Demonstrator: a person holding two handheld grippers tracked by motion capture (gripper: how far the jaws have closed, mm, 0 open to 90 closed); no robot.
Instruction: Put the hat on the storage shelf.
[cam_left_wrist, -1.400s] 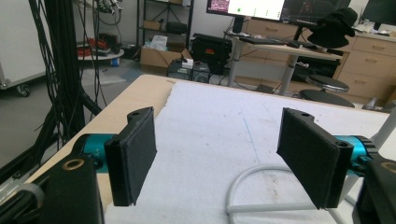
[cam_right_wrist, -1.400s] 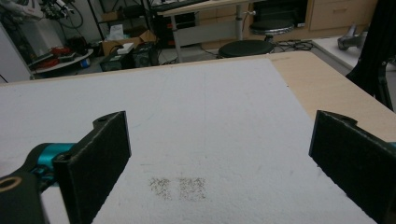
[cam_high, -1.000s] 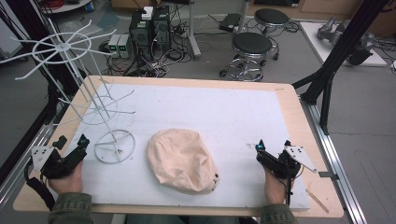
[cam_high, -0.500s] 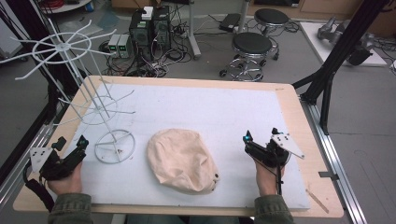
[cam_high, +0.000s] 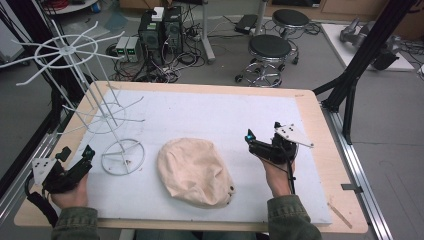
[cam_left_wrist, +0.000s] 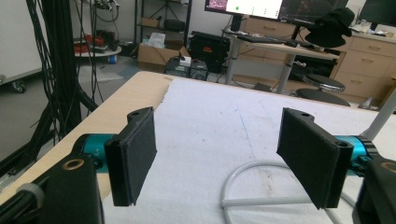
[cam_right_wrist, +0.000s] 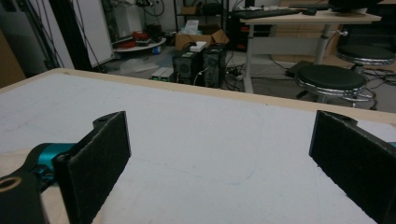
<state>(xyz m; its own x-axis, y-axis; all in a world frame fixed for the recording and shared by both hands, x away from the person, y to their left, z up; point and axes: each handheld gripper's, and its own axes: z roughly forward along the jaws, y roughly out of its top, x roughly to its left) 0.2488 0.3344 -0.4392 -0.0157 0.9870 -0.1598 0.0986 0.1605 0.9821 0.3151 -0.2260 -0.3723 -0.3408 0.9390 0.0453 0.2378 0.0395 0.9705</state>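
Between both claws, beige cap (cam_high: 195, 171) on mat, left claw (cam_high: 75, 158) wide, right claw (cam_high: 262, 137) wide, both apart from it

A soft tan cloth cap (cam_high: 195, 171) lies in the middle of the white-topped wooden table (cam_high: 215, 112). A tall white wire rack (cam_high: 95, 110) stands left of it. The left gripper (cam_high: 75, 162) is near the rack's round base. The right gripper (cam_high: 262, 141) is right of the cap.

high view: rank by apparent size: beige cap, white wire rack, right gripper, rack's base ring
1. white wire rack, tallest and widest
2. beige cap
3. Base ring and right gripper: look alike, not ranked.
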